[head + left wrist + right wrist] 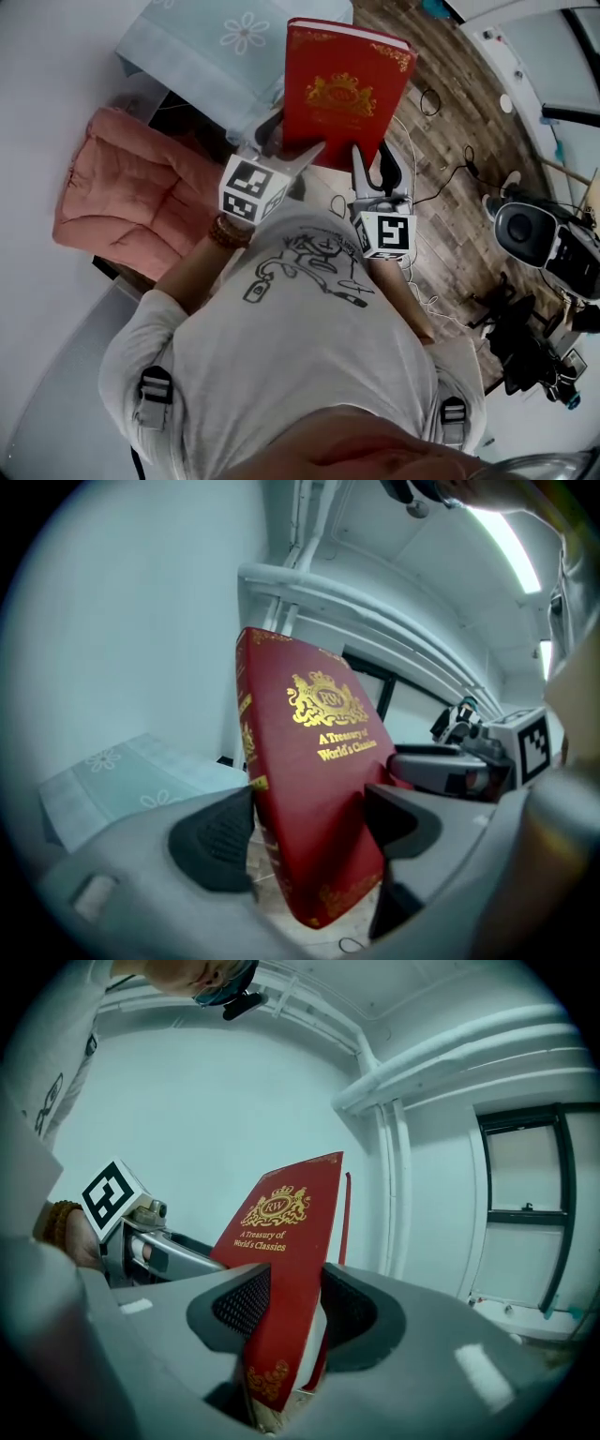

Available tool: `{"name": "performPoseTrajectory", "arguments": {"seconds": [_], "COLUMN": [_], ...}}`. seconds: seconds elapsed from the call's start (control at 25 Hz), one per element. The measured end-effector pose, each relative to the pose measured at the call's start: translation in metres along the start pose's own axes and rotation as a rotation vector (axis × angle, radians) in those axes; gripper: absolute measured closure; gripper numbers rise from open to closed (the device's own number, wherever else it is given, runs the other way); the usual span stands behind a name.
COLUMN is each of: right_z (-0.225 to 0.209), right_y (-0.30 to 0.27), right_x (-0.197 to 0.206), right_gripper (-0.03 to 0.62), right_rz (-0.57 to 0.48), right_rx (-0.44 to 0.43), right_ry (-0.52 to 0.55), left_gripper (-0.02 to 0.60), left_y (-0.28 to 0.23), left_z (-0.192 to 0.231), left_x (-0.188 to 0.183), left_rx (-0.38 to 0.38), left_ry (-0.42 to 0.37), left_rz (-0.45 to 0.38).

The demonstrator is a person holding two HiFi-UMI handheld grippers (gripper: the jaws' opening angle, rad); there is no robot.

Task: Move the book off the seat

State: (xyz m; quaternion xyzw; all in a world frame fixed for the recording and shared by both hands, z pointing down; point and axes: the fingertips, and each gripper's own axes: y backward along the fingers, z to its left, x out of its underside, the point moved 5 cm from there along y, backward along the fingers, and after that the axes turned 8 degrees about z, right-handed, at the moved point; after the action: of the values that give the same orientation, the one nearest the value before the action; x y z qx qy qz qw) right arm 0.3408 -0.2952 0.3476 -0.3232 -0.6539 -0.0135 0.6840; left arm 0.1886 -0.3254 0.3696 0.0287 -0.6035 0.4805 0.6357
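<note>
Red hardcover book (347, 89) with gold print is hanging in the air, clear of the pink cushioned seat (131, 197). The left gripper (292, 141) and right gripper (373, 164) are clamping its lower edge. Moving the 2 together, without twisting, is probably the safest.

Plank floor (459, 94) carries loose cables (445, 183); pink cushion (131, 192) covers the dark seat (111, 270); pale-blue floral cloth (211, 47) beside it.
</note>
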Motion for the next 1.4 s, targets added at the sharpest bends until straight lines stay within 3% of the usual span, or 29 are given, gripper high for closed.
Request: {"name": "performPoseTrajectory", "arguments": {"seconds": [0.36,0.52,0.76,1.0,1.2,1.4], "right_z": [0.0,0.031,0.063,0.141,0.134,0.128], "right_y": [-0.052,-0.097,-0.126,-0.15,-0.17,-0.181], "right_x": [-0.022,-0.032,-0.045,-0.048,-0.057,-0.057], "right_gripper": [0.422,0.423,0.424,0.423,0.423,0.424], "right_rz": [-0.016,-0.016,-0.002,0.036,0.052,0.073], "right_rx": [-0.172,-0.281,-0.454,-0.683,-0.816,-0.893], "right_ry": [0.059,0.097,0.149,0.266,0.322,0.355], "left_gripper": [0.216,0.216,0.217,0.218,0.221,0.221], "left_y": [0.007,0.031,0.065,0.131,0.122,0.114], "left_z": [0.035,0.076,0.092,0.108,0.104,0.102], "left_x": [-0.007,0.005,0.019,0.064,0.061,0.062], "left_rx": [-0.155,-0.252,-0.412,-0.605,-0.719,-0.773], "left_ry": [0.087,0.15,0.254,0.416,0.499,0.535], "left_rz": [-0.048,-0.078,-0.117,-0.192,-0.228,-0.224]}}
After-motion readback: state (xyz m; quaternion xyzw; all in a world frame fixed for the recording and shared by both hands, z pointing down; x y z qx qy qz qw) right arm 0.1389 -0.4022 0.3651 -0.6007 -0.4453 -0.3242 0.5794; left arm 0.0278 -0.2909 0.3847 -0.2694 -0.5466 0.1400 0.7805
